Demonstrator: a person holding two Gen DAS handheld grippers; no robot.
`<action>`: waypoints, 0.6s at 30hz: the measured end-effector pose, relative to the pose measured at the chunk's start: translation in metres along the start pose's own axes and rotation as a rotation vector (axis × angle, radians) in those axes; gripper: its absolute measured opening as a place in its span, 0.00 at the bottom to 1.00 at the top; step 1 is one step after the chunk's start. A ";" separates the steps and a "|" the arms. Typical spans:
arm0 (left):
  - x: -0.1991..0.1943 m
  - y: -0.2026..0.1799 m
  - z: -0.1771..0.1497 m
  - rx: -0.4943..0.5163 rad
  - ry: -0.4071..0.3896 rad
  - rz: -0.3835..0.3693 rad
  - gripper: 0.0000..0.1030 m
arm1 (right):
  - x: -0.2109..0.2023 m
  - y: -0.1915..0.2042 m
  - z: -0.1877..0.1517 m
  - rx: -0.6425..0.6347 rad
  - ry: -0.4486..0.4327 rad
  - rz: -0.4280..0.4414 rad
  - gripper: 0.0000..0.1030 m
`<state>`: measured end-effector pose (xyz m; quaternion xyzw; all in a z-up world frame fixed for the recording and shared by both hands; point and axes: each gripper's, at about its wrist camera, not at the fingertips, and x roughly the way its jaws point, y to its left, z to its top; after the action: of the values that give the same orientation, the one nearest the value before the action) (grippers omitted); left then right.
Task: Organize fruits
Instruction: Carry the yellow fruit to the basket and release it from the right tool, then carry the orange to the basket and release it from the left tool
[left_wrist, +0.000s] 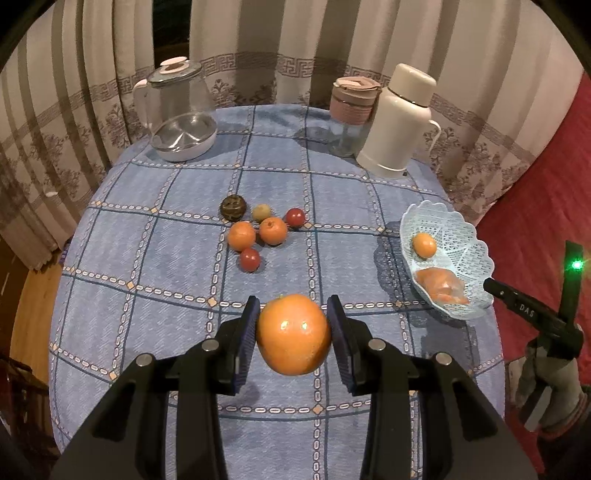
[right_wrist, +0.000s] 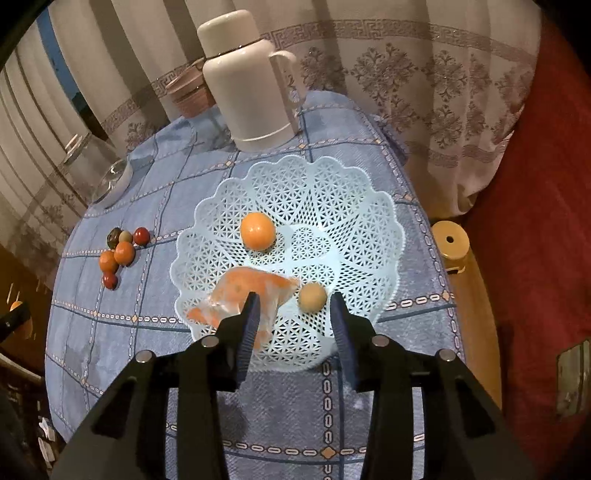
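- The left claw (left_wrist: 293, 332) grips a big orange (left_wrist: 293, 334) between its blue pads, held above the desk (left_wrist: 147, 295).
- The right claw (right_wrist: 293, 314) stands apart with nothing between its pads; it hangs over the near edge of the basket (right_wrist: 354, 206).
- A small tan fruit (right_wrist: 312, 296) lies in the basket just ahead of the right claw, free of both pads.
- An orange fruit (right_wrist: 258, 231) sits further in, left of the basket's middle.
- A clear bag (right_wrist: 251, 291) with orange contents lies over the basket's near-left rim; the right claw's left finger partly hides it.
- The basket stands at the right side of the desk, near a white flask (left_wrist: 397, 122).
- A cluster of fruit (left_wrist: 258, 230) rests mid-desk, well apart from the basket: two oranges, two red ones, a small greenish one and a dark round one.
- A glass kettle (left_wrist: 177, 114) stands at the far left, and a pink-lidded jar (left_wrist: 351, 110) just beside the flask.
- A blue checked cloth covers the desk.
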<state>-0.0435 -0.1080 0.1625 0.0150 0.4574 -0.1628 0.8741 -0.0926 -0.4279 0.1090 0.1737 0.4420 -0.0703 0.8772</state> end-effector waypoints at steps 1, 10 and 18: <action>0.000 -0.001 0.000 0.003 -0.001 -0.004 0.37 | -0.002 -0.001 -0.001 0.004 -0.002 -0.001 0.39; 0.008 -0.030 0.007 0.043 0.000 -0.052 0.37 | -0.021 -0.014 -0.013 0.037 -0.017 -0.002 0.39; 0.023 -0.072 0.019 0.112 0.004 -0.112 0.37 | -0.040 -0.028 -0.029 0.063 -0.024 -0.005 0.39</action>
<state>-0.0377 -0.1858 0.1644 0.0388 0.4493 -0.2366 0.8606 -0.1455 -0.4442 0.1182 0.1993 0.4295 -0.0885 0.8763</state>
